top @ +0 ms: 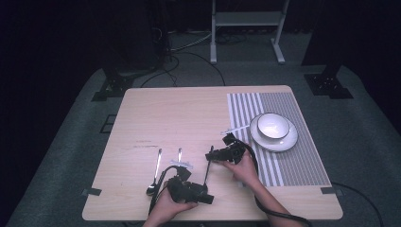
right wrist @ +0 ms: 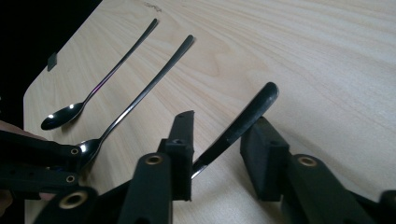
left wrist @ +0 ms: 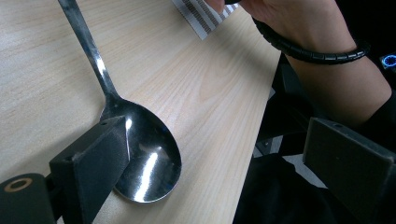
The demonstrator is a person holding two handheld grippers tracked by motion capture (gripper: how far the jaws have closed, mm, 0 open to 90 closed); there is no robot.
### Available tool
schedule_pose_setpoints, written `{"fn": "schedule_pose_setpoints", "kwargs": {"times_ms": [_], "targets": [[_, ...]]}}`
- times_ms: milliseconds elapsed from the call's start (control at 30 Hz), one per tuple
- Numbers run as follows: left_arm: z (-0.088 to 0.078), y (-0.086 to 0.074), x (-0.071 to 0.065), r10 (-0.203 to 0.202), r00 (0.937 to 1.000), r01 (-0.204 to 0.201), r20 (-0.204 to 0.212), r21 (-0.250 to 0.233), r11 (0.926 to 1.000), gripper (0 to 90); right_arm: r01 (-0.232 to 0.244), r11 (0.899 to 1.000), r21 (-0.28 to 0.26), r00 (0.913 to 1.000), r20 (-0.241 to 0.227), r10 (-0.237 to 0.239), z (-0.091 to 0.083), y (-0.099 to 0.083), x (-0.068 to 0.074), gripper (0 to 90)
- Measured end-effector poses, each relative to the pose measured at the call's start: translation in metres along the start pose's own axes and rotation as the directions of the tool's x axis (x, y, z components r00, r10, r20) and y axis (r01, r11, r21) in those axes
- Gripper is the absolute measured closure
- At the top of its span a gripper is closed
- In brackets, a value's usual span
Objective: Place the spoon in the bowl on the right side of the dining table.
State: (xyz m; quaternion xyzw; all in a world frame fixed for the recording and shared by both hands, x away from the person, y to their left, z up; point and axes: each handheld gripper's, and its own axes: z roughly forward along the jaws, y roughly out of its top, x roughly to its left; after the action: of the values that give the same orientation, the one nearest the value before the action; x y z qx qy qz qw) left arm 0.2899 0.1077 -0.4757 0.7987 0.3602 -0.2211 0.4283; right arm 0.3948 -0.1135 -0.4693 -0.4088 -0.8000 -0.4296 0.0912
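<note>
A dark-handled utensil (top: 208,166) (right wrist: 243,119) lies on the wooden table (top: 189,118), slanting between the jaws of my right gripper (top: 211,155) (right wrist: 222,135). The jaws stand close on either side of it, with a gap still showing beside the handle. Two steel spoons lie to the left: one (top: 156,168) (right wrist: 100,86) farther out, the other (top: 179,153) (right wrist: 149,84) with its bowl (left wrist: 144,158) right beside one jaw of my left gripper (top: 182,182) (left wrist: 215,130). That gripper is wide open near the front edge, its other jaw hanging past the table's edge.
A striped placemat (top: 302,156) covers the right side, carrying a white plate (top: 283,142) with a bowl (top: 273,125) on it. A pale utensil (top: 236,128) lies at the mat's left edge. Beyond the far edge stands a white frame (top: 246,28).
</note>
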Motion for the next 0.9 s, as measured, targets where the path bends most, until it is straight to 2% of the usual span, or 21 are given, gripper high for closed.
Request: {"fn": "schedule_pose_setpoints", "kwargs": {"times_ms": [233, 367, 500, 700, 800, 900], "targets": [[0.000, 0.000, 0.000, 0.000, 1.0000, 0.000, -0.002, 0.000, 1.0000, 5.7, -0.005, 1.000, -0.002, 0.9998, -0.018, 0.005, -0.002, 0.001, 0.001, 72.0], [-0.001, 0.001, -0.001, -0.004, 1.0000, 0.004, -0.003, -0.003, 1.0000, 5.6, -0.010, 1.000, -0.003, 0.9991, -0.042, 0.010, -0.004, 0.001, 0.002, 75.1], [-0.005, 0.003, -0.005, 0.009, 0.9999, -0.009, 0.008, -0.022, 0.9997, 5.6, -0.015, 1.000, -0.003, 0.9973, -0.072, 0.015, -0.007, 0.003, 0.003, 78.1], [-0.009, 0.005, -0.012, 0.027, 0.9995, -0.026, 0.018, -0.037, 0.9990, 5.6, -0.030, 0.999, -0.015, 0.9932, -0.113, 0.028, -0.013, 0.005, 0.004, 82.1], [-0.009, 0.005, -0.013, 0.027, 0.9993, -0.026, 0.024, -0.035, 0.9990, 5.6, -0.037, 0.999, -0.019, 0.9882, -0.150, 0.034, -0.018, 0.007, 0.007, 84.8], [-0.010, 0.005, -0.013, 0.032, 0.9992, -0.031, 0.025, -0.037, 0.9988, 5.6, -0.039, 0.999, -0.021, 0.9854, -0.166, 0.035, -0.020, 0.008, 0.008, 86.1]]}}
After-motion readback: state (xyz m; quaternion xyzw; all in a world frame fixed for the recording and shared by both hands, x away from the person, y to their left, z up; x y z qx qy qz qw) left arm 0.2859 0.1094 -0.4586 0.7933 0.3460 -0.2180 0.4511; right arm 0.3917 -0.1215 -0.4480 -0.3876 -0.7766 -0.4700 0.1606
